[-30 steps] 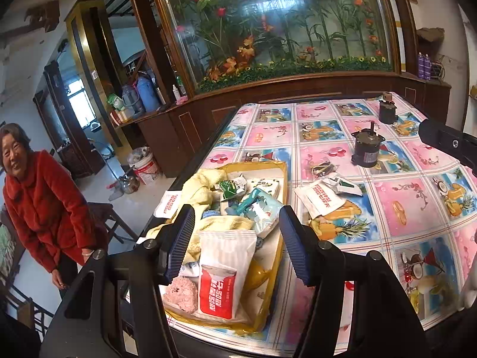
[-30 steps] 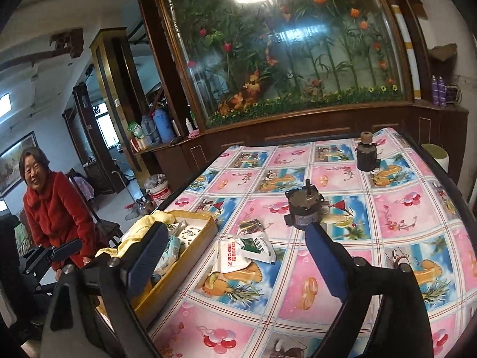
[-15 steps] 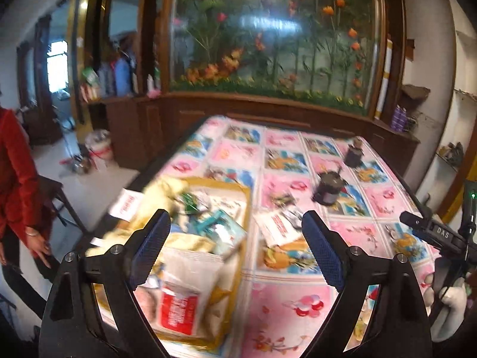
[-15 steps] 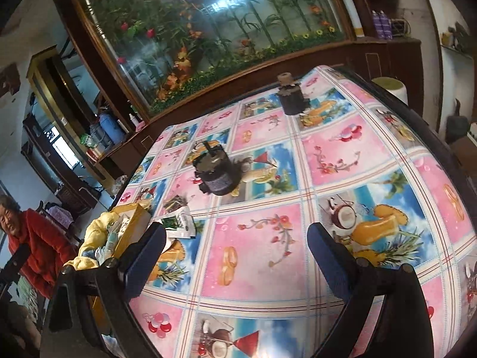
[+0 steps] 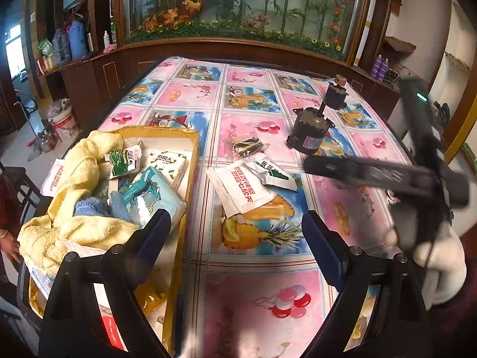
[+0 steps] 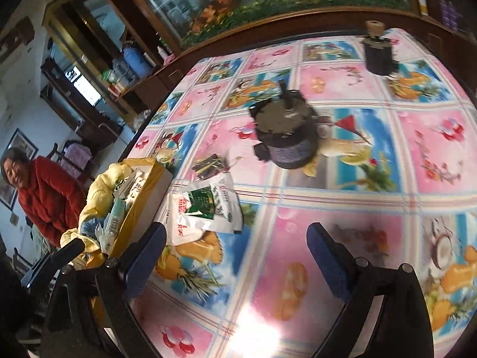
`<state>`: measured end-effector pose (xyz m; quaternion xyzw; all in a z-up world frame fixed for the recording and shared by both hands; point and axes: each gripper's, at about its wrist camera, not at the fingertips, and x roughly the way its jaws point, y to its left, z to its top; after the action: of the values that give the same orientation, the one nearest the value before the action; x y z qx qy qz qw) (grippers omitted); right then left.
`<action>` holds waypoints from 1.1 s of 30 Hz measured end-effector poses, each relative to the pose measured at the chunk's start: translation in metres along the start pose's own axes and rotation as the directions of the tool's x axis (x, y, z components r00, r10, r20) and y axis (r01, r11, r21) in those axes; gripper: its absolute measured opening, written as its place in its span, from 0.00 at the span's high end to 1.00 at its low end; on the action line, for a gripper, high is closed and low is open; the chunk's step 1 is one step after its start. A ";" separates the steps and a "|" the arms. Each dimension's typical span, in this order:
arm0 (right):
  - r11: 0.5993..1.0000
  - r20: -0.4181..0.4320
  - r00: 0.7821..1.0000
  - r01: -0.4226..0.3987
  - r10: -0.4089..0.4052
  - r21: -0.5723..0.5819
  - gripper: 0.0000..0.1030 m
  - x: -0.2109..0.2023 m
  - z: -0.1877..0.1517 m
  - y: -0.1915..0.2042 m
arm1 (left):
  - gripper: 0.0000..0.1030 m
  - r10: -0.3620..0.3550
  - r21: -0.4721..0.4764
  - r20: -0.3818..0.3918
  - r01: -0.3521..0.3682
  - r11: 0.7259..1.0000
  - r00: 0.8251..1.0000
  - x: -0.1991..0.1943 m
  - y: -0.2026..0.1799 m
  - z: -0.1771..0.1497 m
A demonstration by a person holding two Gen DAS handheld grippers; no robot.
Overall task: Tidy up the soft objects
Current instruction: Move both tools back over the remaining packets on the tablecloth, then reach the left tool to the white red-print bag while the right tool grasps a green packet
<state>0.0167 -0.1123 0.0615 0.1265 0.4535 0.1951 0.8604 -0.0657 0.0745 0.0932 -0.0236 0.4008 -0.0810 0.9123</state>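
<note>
Soft items sit in a yellow box (image 5: pixel 190 149) at the near left of the surface (image 5: pixel 253 83): one yellow towel (image 5: pixel 80 179) draped over the box's left edge, one blue cloth (image 5: pixel 89 207) beneath it, one teal tissue pack (image 5: pixel 152 192) and one white tissue pack (image 5: pixel 168 161) toward the box's right wall, and one green-and-white sachet (image 5: pixel 123 159) at the far side. Just right of the box, on the cloth, lie three loose packets: one white packet with red print (image 5: pixel 241 188), one white-and-green packet (image 5: pixel 274 171) overlapping its far right corner, and one dark packet (image 5: pixel 247 146) farther off.

The left tongs (image 5: pixel 235 235) point steeply down over the near edge, jaws wide apart after just opening, nothing between them; the left finger overlaps the box's right wall in view. The right tongs (image 6: pixel 235 256) also point down, blurred, jaws apart and empty, over bare cloth right of the packets. In the left view the right unit appears as a blurred dark bar at the right, held by a hand in a white glove (image 5: pixel 438 256).

Two dark motors stand beyond: one (image 5: pixel 310 132) near the packets, one (image 5: pixel 335 94) farther. One person in red (image 6: pixel 47 197) stands at the left.
</note>
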 end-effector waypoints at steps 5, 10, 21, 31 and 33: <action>0.997 -0.103 0.993 0.051 -0.057 -0.064 0.18 0.053 0.021 0.021 | 0.12 -0.012 0.056 0.012 0.012 0.998 1.000 0.004 -0.001 0.001; 0.990 -0.145 0.985 0.074 -0.092 -0.122 0.55 0.065 0.017 0.024 | 0.13 -0.054 0.082 -0.002 0.054 0.995 0.999 0.017 -0.007 0.007; 0.991 -0.117 0.984 0.131 -0.133 -0.021 0.56 0.005 -0.011 -0.041 | 0.12 0.033 0.117 -0.097 -0.022 0.993 0.995 0.100 -0.031 0.031; 0.996 -0.076 0.994 0.083 -0.080 0.031 0.56 -0.017 -0.030 -0.054 | 0.79 -0.018 0.156 -0.104 0.034 0.987 0.994 0.118 -0.038 0.025; 0.997 -0.066 0.995 0.072 -0.071 0.020 0.56 -0.017 -0.036 -0.047 | 0.94 -0.054 0.154 -0.110 0.071 0.986 0.992 0.113 -0.040 0.024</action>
<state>-0.0111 -0.1600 0.0356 0.1133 0.4875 0.1632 0.8502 0.0222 0.0156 0.0318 0.0403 0.4399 -0.1420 0.8859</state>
